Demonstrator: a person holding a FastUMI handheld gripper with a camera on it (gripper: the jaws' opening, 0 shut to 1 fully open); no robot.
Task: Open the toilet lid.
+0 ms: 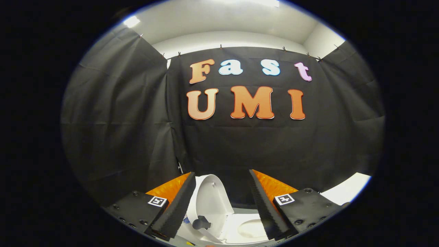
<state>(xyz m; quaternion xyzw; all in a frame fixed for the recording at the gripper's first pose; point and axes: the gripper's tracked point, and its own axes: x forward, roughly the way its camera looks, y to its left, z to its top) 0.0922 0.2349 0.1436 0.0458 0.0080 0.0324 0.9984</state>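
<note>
Toilet lid apparently raised already, standing between the wide-spread, empty fingers of the gripper; next, probably withdrawal.

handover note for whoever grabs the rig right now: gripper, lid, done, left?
Hand-held gripper: fingers spread open, holding nothing, pointing toward the booth's black cloth wall.
Toilet lid: already raised, standing roughly upright between the fingers, closer to the left one, not touching either as far as I can tell.
Toilet seat: down, visible below beside the right finger.
Done: lid looks open.
Left: probably nothing but backing the gripper away; check the lid stays up on its own.
</note>
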